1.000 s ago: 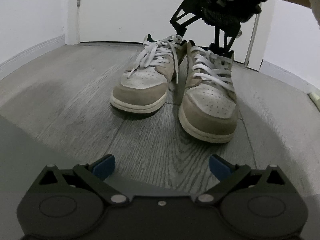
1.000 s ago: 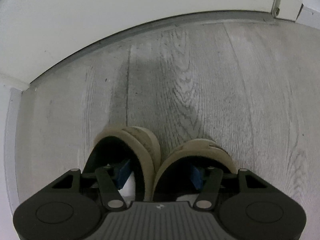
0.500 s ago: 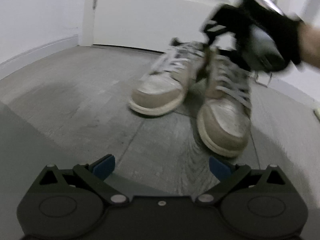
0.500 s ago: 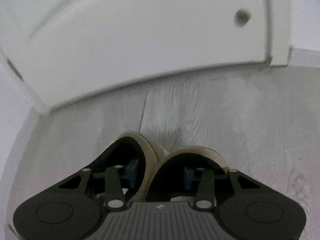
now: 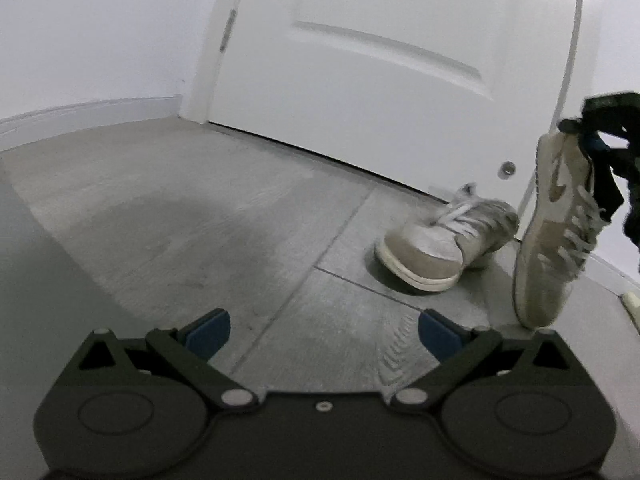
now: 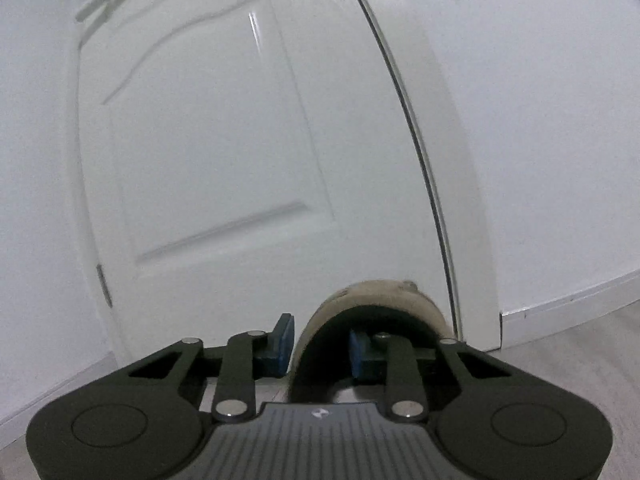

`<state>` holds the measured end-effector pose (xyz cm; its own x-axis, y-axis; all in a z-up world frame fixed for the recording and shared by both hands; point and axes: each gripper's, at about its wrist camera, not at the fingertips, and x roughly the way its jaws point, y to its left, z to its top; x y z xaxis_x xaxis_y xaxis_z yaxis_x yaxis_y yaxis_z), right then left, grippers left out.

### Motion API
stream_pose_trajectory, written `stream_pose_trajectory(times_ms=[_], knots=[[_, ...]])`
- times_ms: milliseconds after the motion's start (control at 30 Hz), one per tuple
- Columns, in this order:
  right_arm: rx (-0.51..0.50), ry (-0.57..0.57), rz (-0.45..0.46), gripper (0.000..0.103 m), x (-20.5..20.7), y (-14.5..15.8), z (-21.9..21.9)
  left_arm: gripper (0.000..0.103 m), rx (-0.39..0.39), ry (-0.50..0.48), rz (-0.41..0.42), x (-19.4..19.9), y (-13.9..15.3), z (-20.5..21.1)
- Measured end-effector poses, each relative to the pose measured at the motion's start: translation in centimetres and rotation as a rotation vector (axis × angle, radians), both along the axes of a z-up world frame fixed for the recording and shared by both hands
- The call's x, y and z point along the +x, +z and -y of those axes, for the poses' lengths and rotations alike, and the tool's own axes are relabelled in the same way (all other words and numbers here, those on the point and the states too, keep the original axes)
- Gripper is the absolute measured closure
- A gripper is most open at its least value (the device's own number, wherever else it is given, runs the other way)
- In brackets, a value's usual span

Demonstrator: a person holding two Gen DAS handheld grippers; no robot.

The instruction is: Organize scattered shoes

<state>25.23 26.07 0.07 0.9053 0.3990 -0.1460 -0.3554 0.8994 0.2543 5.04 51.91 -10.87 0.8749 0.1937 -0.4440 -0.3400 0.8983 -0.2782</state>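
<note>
Two beige and white laced sneakers. One sneaker [image 5: 436, 240] lies on the grey floor near the door, toe toward me. The other sneaker [image 5: 552, 240] hangs toe-down off the floor at the right edge, held at its heel by my right gripper [image 5: 592, 148]. In the right wrist view the gripper [image 6: 319, 346] is closing on the heel collar [image 6: 376, 296], one blue pad outside the wall and one inside, pressing it. My left gripper [image 5: 323, 332] stands open low over the floor with nothing between its pads.
A shut white panelled door [image 5: 360, 60] stands behind the shoes, with a white baseboard [image 5: 88, 112] along the left wall. Grey wood-look floor [image 5: 200, 220] stretches to the left. A small pale object [image 5: 632, 304] lies at the right edge.
The right gripper narrowed from spanning both heels to gripping one sneaker, lifted it and swung it right and upward toward the door. The other sneaker stayed on the floor. The left view turned.
</note>
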Motion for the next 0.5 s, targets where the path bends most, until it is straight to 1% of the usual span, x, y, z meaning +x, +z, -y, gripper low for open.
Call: stream_pose_trajectory(times_ms=[67, 200, 233, 300, 400, 500], knots=[[0.016, 0.034, -0.035, 0.077, 1.3, 0.1, 1.2, 0.001, -0.004, 0.005, 0.032, -0.2, 0.1, 0.0], [0.051, 0.09, -0.053, 0.077, 1.1, 0.6, 2.8, 0.001, -0.008, -0.001, 0.058, -0.7, 0.4, -0.1], [0.031, 0.111, -0.028, 0.077, 0.4, 1.1, 2.9, 0.001, -0.006, 0.0, 0.061, -0.7, 0.5, -0.1], [-0.01, 0.132, -0.006, 0.077, -0.5, 1.8, 2.9, 0.001, -0.008, -0.006, 0.072, -0.8, 0.8, -0.3], [-0.048, 0.137, -0.014, 0.077, -1.0, 2.6, 2.7, 0.001, -0.018, -0.024, 0.104, -1.3, 1.3, -0.3], [-0.059, 0.116, 0.012, 0.077, -2.6, 3.9, 2.8, 0.001, -0.018, -0.042, 0.127, -1.6, 1.8, -0.4]])
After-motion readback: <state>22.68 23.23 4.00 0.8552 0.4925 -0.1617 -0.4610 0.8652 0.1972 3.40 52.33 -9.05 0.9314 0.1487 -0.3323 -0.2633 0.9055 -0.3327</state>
